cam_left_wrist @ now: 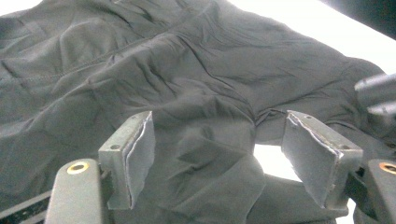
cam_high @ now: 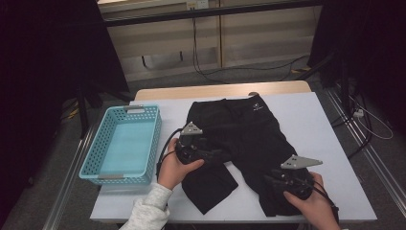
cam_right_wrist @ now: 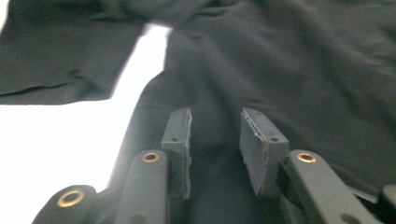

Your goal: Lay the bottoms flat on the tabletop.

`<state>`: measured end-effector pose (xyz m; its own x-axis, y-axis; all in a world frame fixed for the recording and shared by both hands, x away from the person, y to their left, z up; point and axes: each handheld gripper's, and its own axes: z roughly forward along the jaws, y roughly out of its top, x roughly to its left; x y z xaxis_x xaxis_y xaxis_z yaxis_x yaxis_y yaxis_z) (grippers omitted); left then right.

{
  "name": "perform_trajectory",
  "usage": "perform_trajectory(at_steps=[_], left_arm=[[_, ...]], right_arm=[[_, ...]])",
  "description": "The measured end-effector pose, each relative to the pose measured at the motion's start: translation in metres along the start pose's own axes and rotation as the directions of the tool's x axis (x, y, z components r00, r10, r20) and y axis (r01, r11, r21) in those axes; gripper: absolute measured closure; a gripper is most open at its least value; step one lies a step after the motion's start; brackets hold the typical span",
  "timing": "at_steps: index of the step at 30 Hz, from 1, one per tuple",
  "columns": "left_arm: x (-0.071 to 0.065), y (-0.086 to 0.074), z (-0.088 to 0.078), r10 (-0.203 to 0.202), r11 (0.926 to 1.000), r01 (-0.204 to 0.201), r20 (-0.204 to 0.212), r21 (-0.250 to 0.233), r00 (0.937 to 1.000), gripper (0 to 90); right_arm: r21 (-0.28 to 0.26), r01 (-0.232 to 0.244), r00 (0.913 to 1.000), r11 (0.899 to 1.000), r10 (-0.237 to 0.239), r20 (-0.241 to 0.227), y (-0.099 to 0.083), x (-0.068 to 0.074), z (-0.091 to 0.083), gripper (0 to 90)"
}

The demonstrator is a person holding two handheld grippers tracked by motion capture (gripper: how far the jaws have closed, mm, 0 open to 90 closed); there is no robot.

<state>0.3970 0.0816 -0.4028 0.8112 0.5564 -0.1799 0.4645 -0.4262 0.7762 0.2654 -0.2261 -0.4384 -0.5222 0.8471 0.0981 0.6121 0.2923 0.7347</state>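
Grey padded left gripper (cam_left_wrist: 217, 154) agape over wrinkled black shorts (cam_left_wrist: 196, 84).

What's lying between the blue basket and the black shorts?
Mostly bare white table. In the high view, the left gripper, its cable and the hand holding it fill the nearer part of the gap between the basket and shorts.

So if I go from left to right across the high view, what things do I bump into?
Turquoise basket → left gripper → black shorts → right gripper.
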Motion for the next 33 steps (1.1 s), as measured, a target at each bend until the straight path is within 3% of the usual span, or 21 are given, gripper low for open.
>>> perform_trajectory(at_steps=[3, 6, 7, 9, 12, 14, 18, 22, 25, 28, 33], left_arm=[[-0.001, 0.001, 0.002, 0.000, 1.0000, 0.000, 0.004, 0.000, 1.0000, 26.1], [-0.002, 0.000, 0.002, 0.000, 1.0000, 0.000, 0.005, 0.005, 1.0000, 26.1], [-0.002, 0.000, 0.001, 0.000, 1.0000, 0.000, 0.004, 0.001, 1.0000, 26.1], [-0.002, 0.000, 0.000, 0.000, 1.0000, 0.000, 0.005, -0.002, 1.0000, 26.1], [-0.002, 0.000, -0.002, -0.006, 1.0000, 0.006, 0.002, -0.007, 1.0000, 26.1], [-0.001, 0.000, -0.002, -0.005, 0.9999, 0.005, 0.001, -0.009, 1.0000, 26.2], [0.001, -0.001, -0.001, -0.007, 1.0000, 0.007, -0.004, 0.000, 1.0000, 26.1], [0.003, -0.001, -0.005, -0.012, 0.9999, 0.012, -0.008, -0.010, 0.9999, 26.0], [0.007, -0.001, -0.005, -0.019, 0.9998, 0.019, -0.015, -0.004, 0.9997, 25.2], [0.009, -0.003, -0.003, -0.022, 0.9998, 0.022, -0.018, 0.004, 0.9996, 24.4], [0.011, -0.004, -0.006, -0.027, 0.9996, 0.027, -0.031, -0.001, 0.9992, 22.7]], right_arm=[[0.020, 0.027, 0.9990, 0.999, -0.026, -0.037, 0.001, 0.013, 0.005, 64.0], [0.079, 0.068, 0.9977, 0.995, -0.067, -0.012, -0.002, 0.019, 0.019, 60.6], [0.085, 0.064, 0.9979, 0.994, -0.064, -0.009, -0.002, 0.018, 0.022, 65.0], [0.084, 0.077, 0.9970, 0.994, -0.076, -0.011, -0.001, 0.014, 0.021, 87.6], [0.076, 0.067, 0.9977, 0.995, -0.067, -0.006, -0.001, 0.009, 0.014, 89.4], [0.043, 0.071, 0.9975, 0.997, -0.071, -0.001, 0.003, 0.010, 0.006, 89.4], [0.034, 0.098, 0.9937, 0.995, -0.096, -0.058, 0.008, 0.022, 0.011, 89.0], [0.088, 0.160, 0.9835, 0.983, -0.151, -0.099, 0.005, 0.034, 0.030, 80.9], [0.050, 0.159, 0.9852, 0.986, -0.155, -0.073, 0.012, 0.035, 0.030, 64.1], [0.006, 0.130, 0.9906, 0.992, -0.130, -0.044, 0.019, 0.032, 0.029, 51.4], [-0.009, 0.136, 0.9892, 0.991, -0.137, -0.053, 0.032, 0.037, 0.042, 49.0]])
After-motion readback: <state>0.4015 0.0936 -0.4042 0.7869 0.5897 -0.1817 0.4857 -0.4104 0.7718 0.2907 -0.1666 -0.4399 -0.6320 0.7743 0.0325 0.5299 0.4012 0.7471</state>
